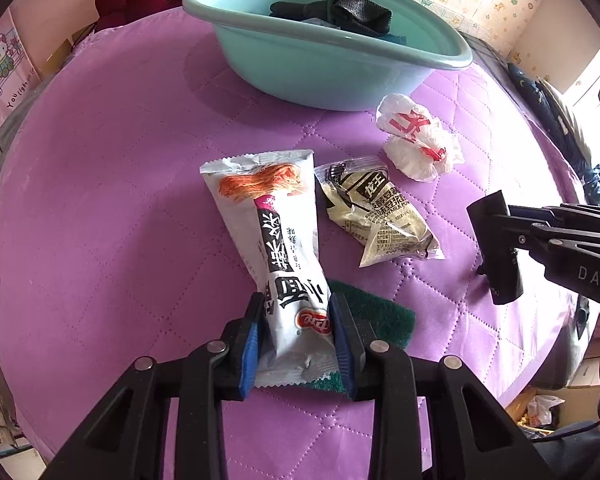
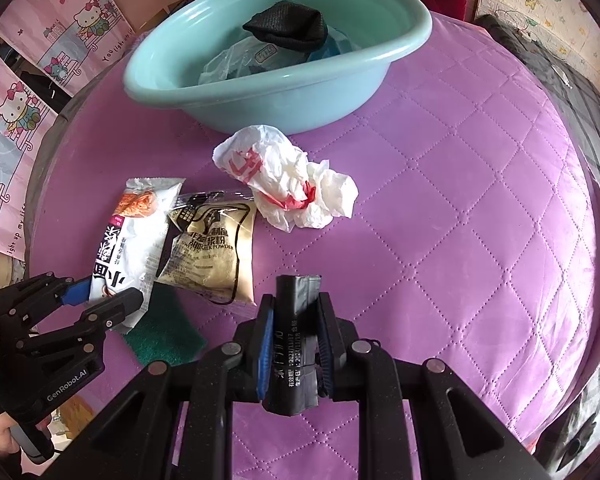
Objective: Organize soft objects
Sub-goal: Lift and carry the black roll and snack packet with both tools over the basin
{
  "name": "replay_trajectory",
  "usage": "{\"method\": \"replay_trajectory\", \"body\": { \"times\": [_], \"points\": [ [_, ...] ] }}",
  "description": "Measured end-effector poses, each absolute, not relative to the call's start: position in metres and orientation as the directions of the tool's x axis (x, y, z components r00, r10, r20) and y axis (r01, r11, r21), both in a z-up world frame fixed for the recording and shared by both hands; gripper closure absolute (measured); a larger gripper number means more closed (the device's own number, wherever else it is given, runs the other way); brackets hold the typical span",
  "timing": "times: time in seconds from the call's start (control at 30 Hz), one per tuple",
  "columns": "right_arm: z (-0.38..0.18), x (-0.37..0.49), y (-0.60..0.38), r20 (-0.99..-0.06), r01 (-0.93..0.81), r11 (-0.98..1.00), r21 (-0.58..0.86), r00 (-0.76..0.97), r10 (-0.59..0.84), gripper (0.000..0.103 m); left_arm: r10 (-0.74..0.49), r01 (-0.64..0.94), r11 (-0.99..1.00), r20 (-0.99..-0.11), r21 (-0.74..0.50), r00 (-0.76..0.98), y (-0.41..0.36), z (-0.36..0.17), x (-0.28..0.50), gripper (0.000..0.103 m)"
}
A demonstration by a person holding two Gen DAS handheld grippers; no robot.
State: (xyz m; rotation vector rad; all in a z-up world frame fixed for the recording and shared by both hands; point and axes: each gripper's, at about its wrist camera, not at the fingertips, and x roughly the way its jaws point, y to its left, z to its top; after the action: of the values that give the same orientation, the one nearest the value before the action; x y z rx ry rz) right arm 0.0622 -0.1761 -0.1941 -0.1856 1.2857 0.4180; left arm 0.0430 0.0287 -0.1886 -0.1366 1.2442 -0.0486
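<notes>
Sorting is partly done, by my reading: the teal basin [image 2: 204,92] at the far side of the purple quilted surface [image 2: 460,200] already holds a black mesh pouch [image 2: 286,26], with a clear wrapper and something blue beneath it. Still out on the surface are a soy-milk powder sachet [image 2: 210,254], a crumpled white plastic bag [image 2: 288,182] and a green scouring pad [image 2: 162,332].

The left hand-held gripper [image 1: 296,336] pinches the near end of the white noodle snack packet [image 1: 272,232], which lies partly over the pad. The right hand-held gripper [image 2: 294,344] is clamped on a dark grey packet [image 2: 294,332] and holds it near the surface. Both packets probably go into the basin next.
</notes>
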Motion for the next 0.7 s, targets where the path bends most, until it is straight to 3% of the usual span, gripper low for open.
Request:
{"method": "replay_trajectory", "body": {
  "times": [0.7],
  "points": [
    [-0.161,0.025,-0.179,-0.942,-0.427,0.900,0.088,0.257,0.214,0.083,-0.111,-0.013,0.992,-0.919,-0.125,0.378,0.015,-0.160,0.008,0.068]
  ]
}}
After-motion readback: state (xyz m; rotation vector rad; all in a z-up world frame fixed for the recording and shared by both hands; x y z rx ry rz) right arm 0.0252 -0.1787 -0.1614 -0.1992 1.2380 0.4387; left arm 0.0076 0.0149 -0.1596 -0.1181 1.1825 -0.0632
